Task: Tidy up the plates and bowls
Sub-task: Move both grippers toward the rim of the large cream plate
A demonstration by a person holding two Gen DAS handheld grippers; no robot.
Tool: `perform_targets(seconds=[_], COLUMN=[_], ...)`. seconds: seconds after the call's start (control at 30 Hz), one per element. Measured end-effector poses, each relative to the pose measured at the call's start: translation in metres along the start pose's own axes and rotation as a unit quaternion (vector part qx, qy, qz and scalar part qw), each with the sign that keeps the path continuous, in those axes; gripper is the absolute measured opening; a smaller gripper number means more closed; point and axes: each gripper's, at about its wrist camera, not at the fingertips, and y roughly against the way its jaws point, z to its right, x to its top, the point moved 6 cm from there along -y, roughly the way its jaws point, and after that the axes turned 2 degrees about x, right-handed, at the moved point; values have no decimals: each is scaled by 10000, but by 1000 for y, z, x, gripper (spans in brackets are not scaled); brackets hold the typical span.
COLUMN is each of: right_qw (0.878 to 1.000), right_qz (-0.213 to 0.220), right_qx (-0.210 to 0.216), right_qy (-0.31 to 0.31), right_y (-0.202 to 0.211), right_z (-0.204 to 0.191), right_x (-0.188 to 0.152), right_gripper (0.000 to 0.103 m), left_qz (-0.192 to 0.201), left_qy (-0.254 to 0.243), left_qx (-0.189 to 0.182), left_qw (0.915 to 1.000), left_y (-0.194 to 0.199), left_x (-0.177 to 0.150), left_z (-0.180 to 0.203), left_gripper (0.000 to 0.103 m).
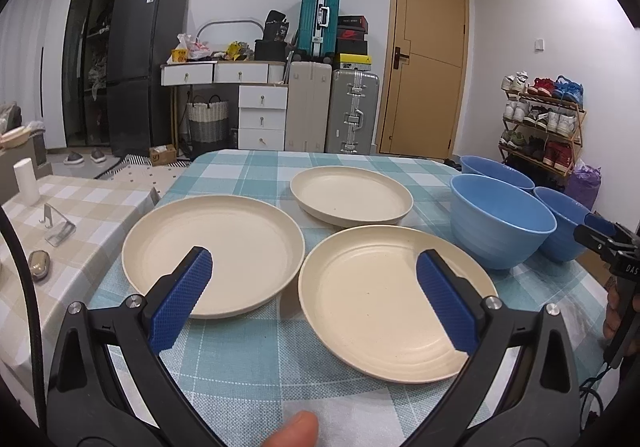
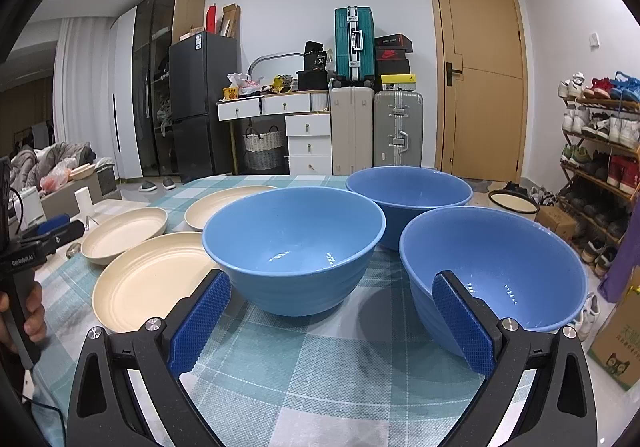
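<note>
While you hold both tools low over the checked tablecloth (image 1: 248, 359), your L gripper (image 1: 314, 299) has its jaws spread wide w/ nothing between the blue pads (image 1: 184, 299); one pad sits in front of the left cream plate (image 1: 212, 247), the other in front of the near cream plate (image 1: 384, 303). Your thumb tip (image 1: 296, 429) shows at the bottom edge of that view. Those 2 plates lie side by side on the cloth, rims close but not touching as far as you can tell. Behind them, further down the table, sits the third cream plate (image 1: 352, 195), apart from both.

Your R gripper (image 2: 332, 323) is also wide open & empty. Its right pad overlaps the near right blue bowl (image 2: 504, 267) in view; can't tell if it touches the rim. The middle blue bowl (image 2: 294, 247) stands upright just past the pads, btw them. The far blue bowl (image 2: 408, 187) sits behind those 2, near the table's far edge. All 3 bowls are separate, none nested, all to the right of the plates.

Beyond the table: a beige side table (image 1: 80, 203) on the left, then suitcases (image 1: 352, 111), a fridge (image 1: 140, 67), a shoe rack (image 1: 544, 119) & a door (image 1: 428, 47) at the back wall.
</note>
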Motion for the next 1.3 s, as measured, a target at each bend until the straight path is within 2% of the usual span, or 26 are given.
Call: perform_targets(seconds=[0.17, 0.3, 0.43, 0.6, 0.73, 1.17, 1.3], right_qw=[10000, 9999, 9996, 9990, 9983, 9946, 9937], right_qz=[1, 48, 42, 42, 53, -247, -320], right_qx=[13, 61, 203, 413, 527, 914, 973], right_qy=[59, 112, 165, 156, 242, 423, 462], right_y=[2, 5, 7, 5, 0, -40, -57], right_z=[-5, -14, -29, -44, -59, -114, -133], right_x=[8, 20, 34, 53, 63, 88, 94], right_gripper=[103, 103, 103, 103, 103, 103, 103], left_qz=[65, 35, 53, 84, 39, -158, -201], left_qy=[172, 241, 377, 402, 562, 880, 838], left_qx=[62, 275, 319, 600, 624, 847, 1018], left_qw=[9998, 9993, 9988, 9974, 9965, 9924, 9911], left_y=[5, 10, 17, 26, 31, 35, 29], left_x=[9, 18, 28, 43, 53, 79, 86], left_z=[-6, -13, -20, -30, -41, -87, -97], left_gripper=[102, 102, 102, 102, 102, 102, 102])
